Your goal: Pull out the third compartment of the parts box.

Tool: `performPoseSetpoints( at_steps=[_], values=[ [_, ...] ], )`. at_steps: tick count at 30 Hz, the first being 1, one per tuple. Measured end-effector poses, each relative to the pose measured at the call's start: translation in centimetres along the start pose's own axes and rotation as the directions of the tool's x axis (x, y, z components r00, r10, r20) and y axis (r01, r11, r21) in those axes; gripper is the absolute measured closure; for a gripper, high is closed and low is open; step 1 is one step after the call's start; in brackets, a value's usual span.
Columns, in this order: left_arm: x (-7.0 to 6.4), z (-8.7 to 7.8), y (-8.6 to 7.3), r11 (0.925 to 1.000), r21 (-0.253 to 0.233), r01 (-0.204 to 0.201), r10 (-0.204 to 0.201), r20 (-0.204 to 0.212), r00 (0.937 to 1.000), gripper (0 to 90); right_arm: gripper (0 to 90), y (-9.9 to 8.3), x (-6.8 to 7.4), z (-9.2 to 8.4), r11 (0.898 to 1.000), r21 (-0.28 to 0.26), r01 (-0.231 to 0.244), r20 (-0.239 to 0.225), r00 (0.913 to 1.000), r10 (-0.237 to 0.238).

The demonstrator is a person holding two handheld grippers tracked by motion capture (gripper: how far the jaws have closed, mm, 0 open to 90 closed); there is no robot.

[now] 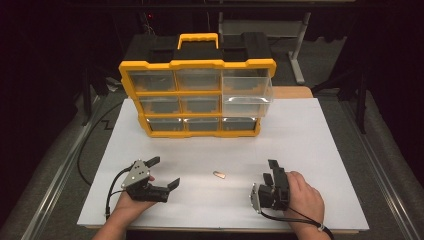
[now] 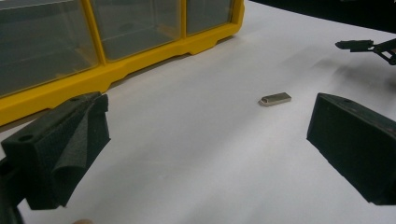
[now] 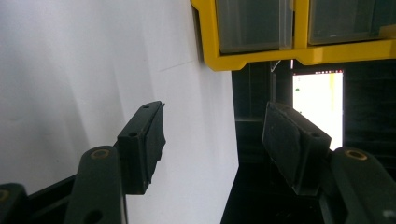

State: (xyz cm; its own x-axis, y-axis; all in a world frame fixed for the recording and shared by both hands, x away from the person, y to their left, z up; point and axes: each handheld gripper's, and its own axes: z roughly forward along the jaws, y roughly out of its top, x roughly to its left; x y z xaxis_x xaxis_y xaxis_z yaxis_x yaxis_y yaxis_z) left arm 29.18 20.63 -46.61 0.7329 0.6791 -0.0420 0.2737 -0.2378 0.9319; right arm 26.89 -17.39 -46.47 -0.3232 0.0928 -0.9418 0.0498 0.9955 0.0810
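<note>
Where edges crop it, organizer [image 2: 116, 70] half-visible.

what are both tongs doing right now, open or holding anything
Left tongs: open, nothing between the jaws, small metal piece lies on the table ahead.
Right tongs: open, holding nothing.

No legible text — no labels

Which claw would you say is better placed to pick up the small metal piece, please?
Probably the left claw: its open jaws face the metal piece, which lies ahead between them in its own view. The right claw points away toward the drawer box.
</note>
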Motion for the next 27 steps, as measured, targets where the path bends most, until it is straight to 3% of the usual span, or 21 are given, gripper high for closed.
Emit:
performPoseSetpoints(
  at_steps=[4, 10, 11, 12, 19, 24, 27],
  values=[
    [0.1, -0.1, -0.1, 1.0000, -0.002, 0.003, -0.003, -0.005, 1.0000, 0.2, 38.0, 0.0, 0.2, 0.3, 1.000, 0.001, 0.023, -0.022, 0.9995, -0.023],
    [0.3, -0.3, -0.1, 1.0000, -0.005, 0.008, -0.008, -0.011, 0.9999, 0.2, 31.3, 0.6, 0.7, 0.7, 1.000, 0.001, 0.016, -0.049, 0.9986, -0.016],
    [0.3, -0.3, -0.2, 1.0000, -0.003, 0.007, -0.007, -0.011, 0.9999, 0.2, 29.9, 0.7, 0.7, 0.7, 0.999, 0.000, 0.039, -0.059, 0.9975, -0.039],
    [0.3, -0.3, -0.2, 1.0000, -0.002, 0.005, -0.005, -0.011, 0.9999, 0.2, 28.3, 0.8, 0.7, 0.8, 0.999, -0.019, 0.044, -0.046, 0.9980, -0.044],
    [0.3, -0.3, -0.1, 1.0000, -0.005, 0.004, -0.004, -0.012, 0.9999, 0.2, 14.7, 0.9, 0.6, 0.5, 0.999, -0.008, 0.047, -0.042, 0.9980, -0.048],
    [0.3, -0.2, -0.1, 1.0000, -0.003, 0.006, -0.006, -0.009, 0.9999, 0.2, 1.1, 0.8, 0.5, 0.4, 0.998, -0.021, 0.052, -0.010, 0.9986, -0.052],
    [0.3, -0.2, 0.0, 0.9999, -0.010, 0.014, -0.014, -0.013, 0.9998, 0.2, 0.0, 0.7, 0.4, 0.1, 0.997, -0.049, 0.063, 0.014, 0.9979, -0.063]
  ],
)
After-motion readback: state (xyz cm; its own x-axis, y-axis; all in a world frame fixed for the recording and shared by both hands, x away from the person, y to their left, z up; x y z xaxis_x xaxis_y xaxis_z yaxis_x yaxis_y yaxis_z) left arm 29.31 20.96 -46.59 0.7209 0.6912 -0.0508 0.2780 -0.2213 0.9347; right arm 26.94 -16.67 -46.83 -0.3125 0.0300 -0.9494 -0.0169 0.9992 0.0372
